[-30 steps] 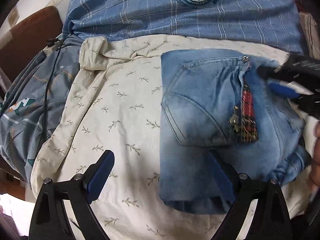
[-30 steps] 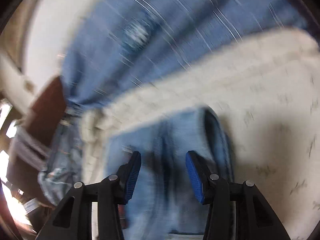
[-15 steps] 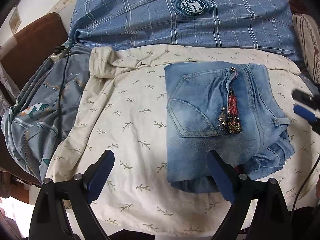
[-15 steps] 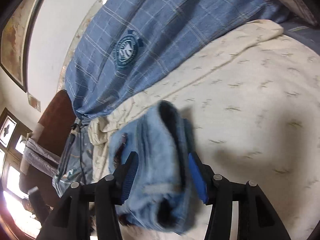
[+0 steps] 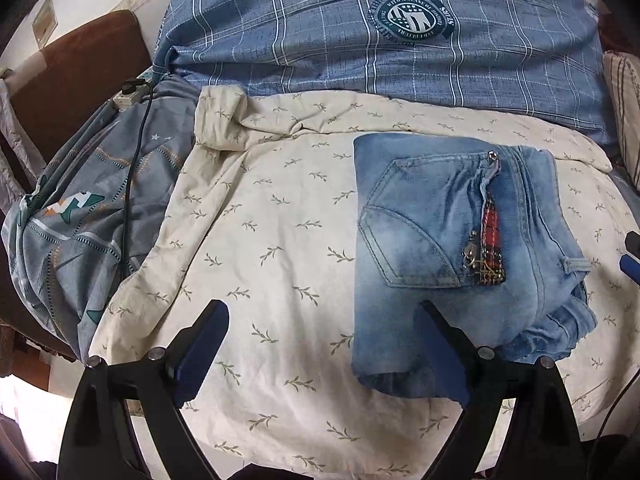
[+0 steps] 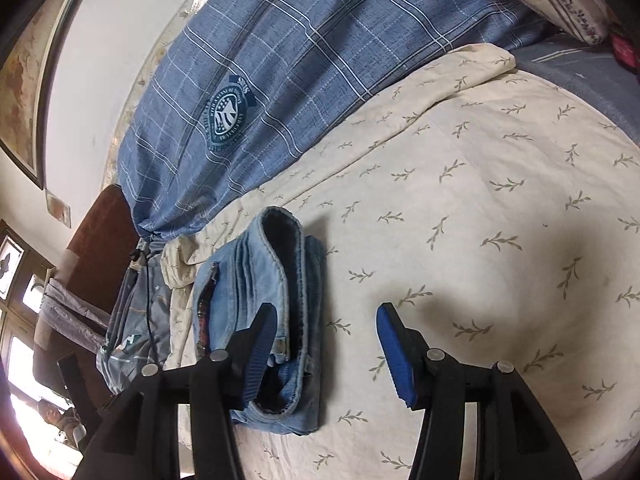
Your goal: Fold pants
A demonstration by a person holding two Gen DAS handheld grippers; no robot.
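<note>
Holding my left gripper (image 5: 320, 344) spread wide and empty, and my right gripper (image 6: 326, 344) parted with nothing between its fingers, I see the folded jeans (image 5: 460, 248) lying on the bed's cream sheet (image 5: 260, 240), beside a blue checked pillow (image 5: 360, 40).

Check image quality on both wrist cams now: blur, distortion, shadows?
Left wrist: sharp, strong fisheye bowing at the edges, folded jeans evenly lit on the cream sheet. Right wrist: also sharp, black corner vignette, soft shadow on the sheet ahead of the right gripper.
</note>
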